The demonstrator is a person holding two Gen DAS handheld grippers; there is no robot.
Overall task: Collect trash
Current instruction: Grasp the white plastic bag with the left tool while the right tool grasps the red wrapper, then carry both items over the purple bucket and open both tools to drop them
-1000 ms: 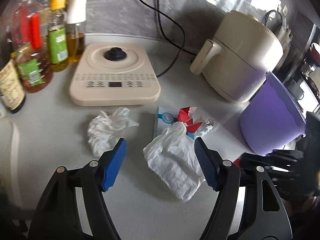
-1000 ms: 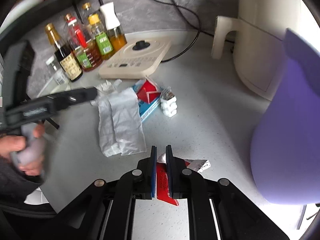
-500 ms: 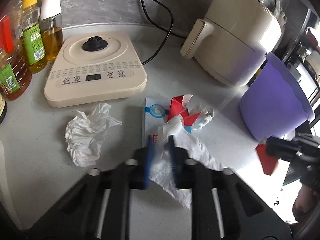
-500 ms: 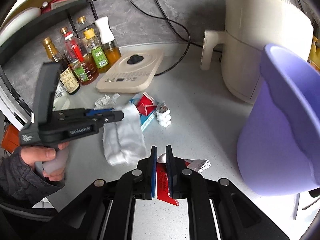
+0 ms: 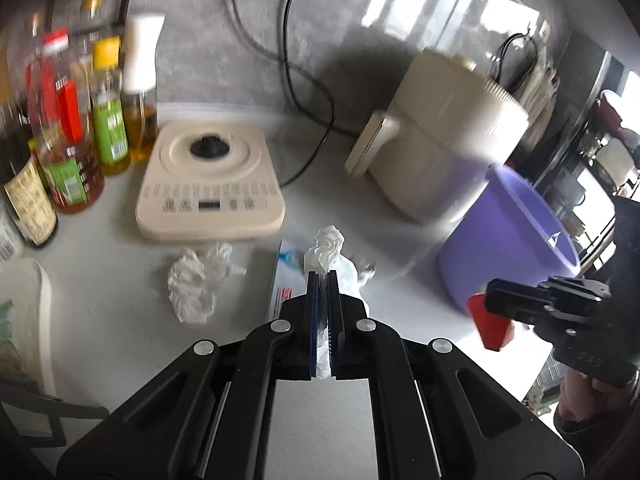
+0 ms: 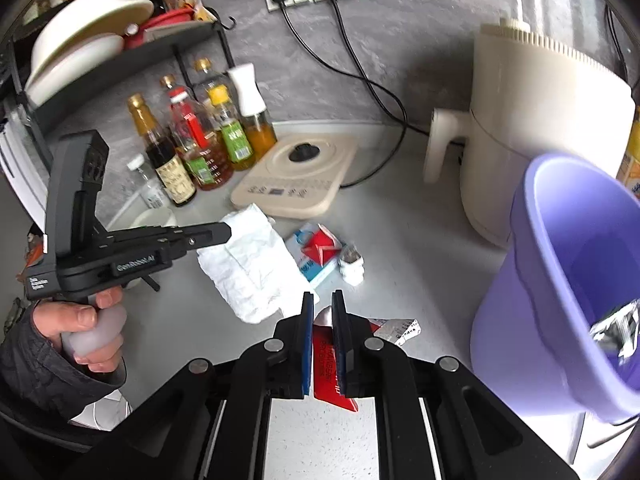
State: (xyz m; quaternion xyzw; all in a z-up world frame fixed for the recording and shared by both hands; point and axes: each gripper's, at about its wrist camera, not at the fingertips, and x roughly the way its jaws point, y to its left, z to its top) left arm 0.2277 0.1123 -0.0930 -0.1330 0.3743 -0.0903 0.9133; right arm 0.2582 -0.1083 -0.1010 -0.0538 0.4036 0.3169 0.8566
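Grey counter [image 6: 420, 264] lies bare between white tissue [image 6: 248, 264] and purple bin [image 6: 532, 320].

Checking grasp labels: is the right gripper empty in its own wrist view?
No. The right gripper is shut on a red wrapper, which hangs between its blue pads above the counter.

Handheld two-finger grippers, wrist views.
Each gripper [image 5: 323, 280] [image 6: 321, 300] had black linkage arms, silver pivot screws and blue ribbed pads [image 6: 307, 340]; the left one's black body bore white lettering above a pale handle, and the hand [image 6: 86, 330] wore a dark quilted sleeve [image 6: 36, 376].
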